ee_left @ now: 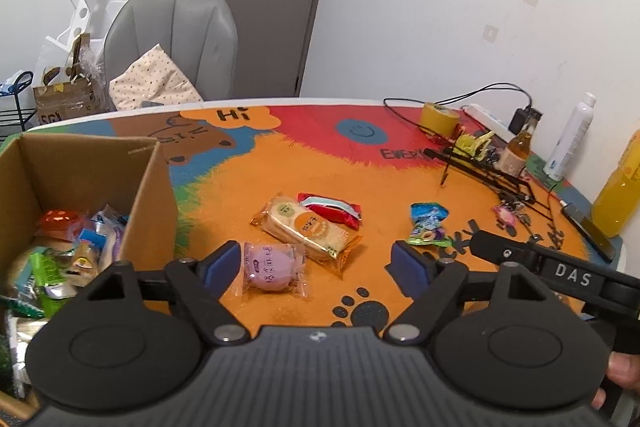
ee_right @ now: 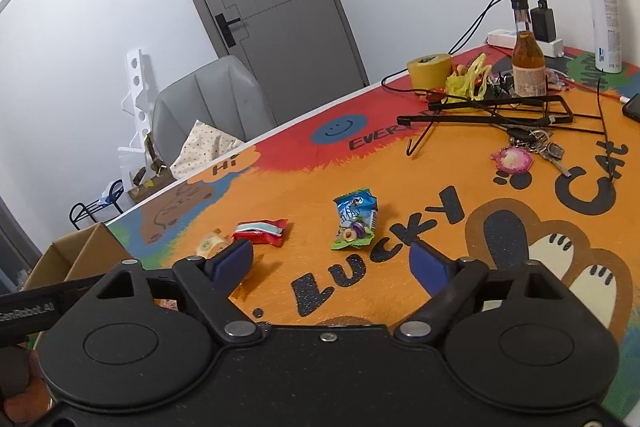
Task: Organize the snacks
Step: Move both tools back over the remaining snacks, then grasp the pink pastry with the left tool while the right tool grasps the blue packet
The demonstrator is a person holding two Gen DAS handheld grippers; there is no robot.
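My left gripper (ee_left: 316, 267) is open low over the orange mat. A purple round snack in a clear wrapper (ee_left: 272, 267) lies between its blue pads, close to the left one and not pressed. Just beyond lie an orange cracker pack (ee_left: 308, 227) and a red pack (ee_left: 330, 209). To the left a cardboard box (ee_left: 80, 167) holds several snacks. My right gripper (ee_right: 332, 263) is open with nothing between its pads. A blue-green candy bag (ee_right: 356, 223) lies a little ahead of it. The red pack (ee_right: 260, 231) is to its left.
At the far right stand a yellow tape roll (ee_right: 430, 69), a brown bottle (ee_right: 528, 63), a white spray can (ee_right: 604, 7), a black wire rack (ee_right: 500, 111) and keys (ee_right: 520, 157). A yellow drink bottle (ee_left: 620, 187) and a phone (ee_left: 592, 231) sit near the right edge. A grey chair (ee_left: 176, 43) stands behind the table.
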